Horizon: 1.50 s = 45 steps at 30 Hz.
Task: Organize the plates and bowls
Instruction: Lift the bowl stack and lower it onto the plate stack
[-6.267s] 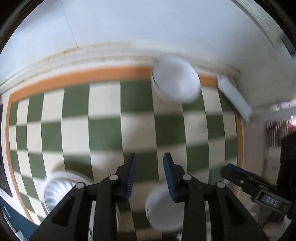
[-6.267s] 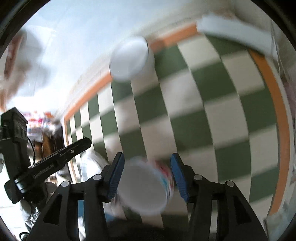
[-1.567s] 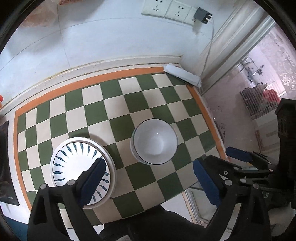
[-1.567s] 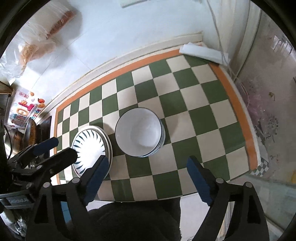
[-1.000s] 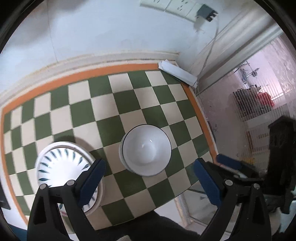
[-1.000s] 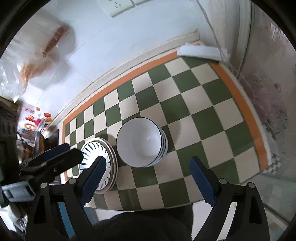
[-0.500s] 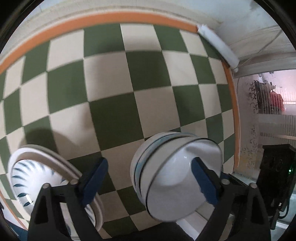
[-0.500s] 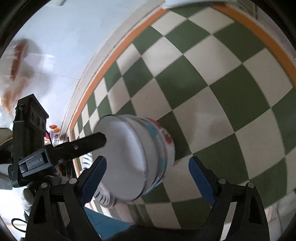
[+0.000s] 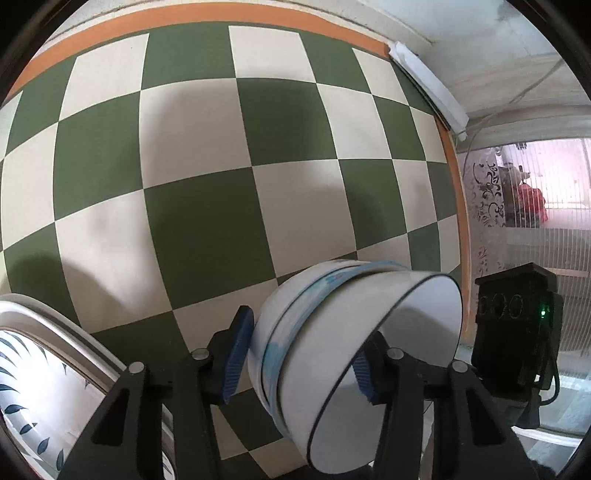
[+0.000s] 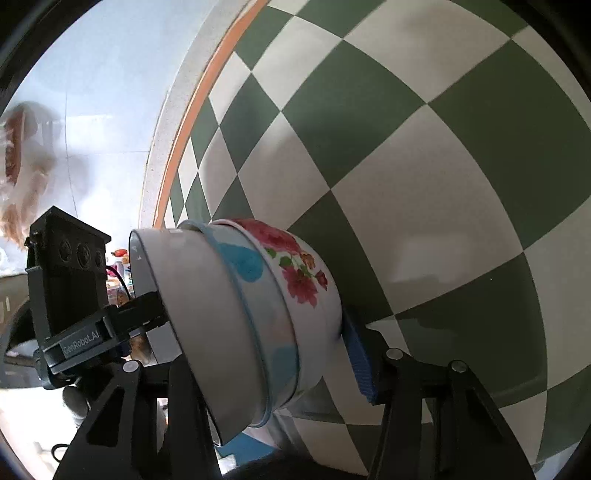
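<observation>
A stack of nested bowls (image 9: 354,354) sits between the blue pads of my left gripper (image 9: 301,356), which is shut on it. The same stack (image 10: 251,317), white outside with blue and red flower prints, sits between the pads of my right gripper (image 10: 255,354), which is also shut on it. The stack looks tilted over the green-and-cream checkered cloth (image 9: 207,155). A stack of leaf-patterned plates (image 9: 40,391) lies at the lower left of the left wrist view, beside the left gripper.
The cloth has an orange border (image 9: 207,14) along a white wall. A white folded object (image 9: 428,85) lies at the far right corner. The table edge runs on the right, with a glass partition (image 9: 524,206) beyond.
Both grippers came down from high above the table and closed on the bowl stack from opposite sides. The stack now fills the lower part of both views.
</observation>
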Each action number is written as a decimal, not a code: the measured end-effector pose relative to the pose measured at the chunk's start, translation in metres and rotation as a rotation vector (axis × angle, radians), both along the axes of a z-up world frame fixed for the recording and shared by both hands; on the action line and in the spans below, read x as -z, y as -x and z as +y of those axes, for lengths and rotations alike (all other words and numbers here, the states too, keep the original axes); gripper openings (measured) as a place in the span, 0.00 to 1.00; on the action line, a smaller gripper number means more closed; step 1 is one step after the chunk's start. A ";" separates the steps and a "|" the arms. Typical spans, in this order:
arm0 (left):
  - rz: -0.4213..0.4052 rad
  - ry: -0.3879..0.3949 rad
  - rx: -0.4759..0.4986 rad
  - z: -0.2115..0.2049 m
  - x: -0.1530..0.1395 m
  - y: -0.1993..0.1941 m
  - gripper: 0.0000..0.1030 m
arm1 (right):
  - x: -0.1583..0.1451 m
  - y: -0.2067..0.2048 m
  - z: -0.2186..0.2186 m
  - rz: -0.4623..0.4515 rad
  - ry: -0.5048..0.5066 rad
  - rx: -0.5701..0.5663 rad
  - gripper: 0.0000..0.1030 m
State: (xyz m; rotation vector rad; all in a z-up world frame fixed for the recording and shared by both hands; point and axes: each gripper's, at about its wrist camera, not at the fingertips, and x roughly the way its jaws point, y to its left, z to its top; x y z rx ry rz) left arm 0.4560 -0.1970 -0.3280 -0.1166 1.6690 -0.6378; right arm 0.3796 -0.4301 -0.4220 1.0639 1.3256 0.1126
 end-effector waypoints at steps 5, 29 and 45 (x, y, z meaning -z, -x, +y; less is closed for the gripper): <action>-0.008 -0.001 -0.015 0.003 0.000 0.003 0.44 | -0.001 -0.002 0.007 -0.018 0.034 -0.014 0.53; -0.107 0.028 -0.131 0.057 -0.063 -0.003 0.44 | -0.064 -0.052 0.054 -0.137 0.098 -0.131 0.50; -0.127 -0.005 -0.366 0.185 -0.071 0.012 0.44 | -0.056 -0.094 0.180 -0.167 0.072 -0.347 0.49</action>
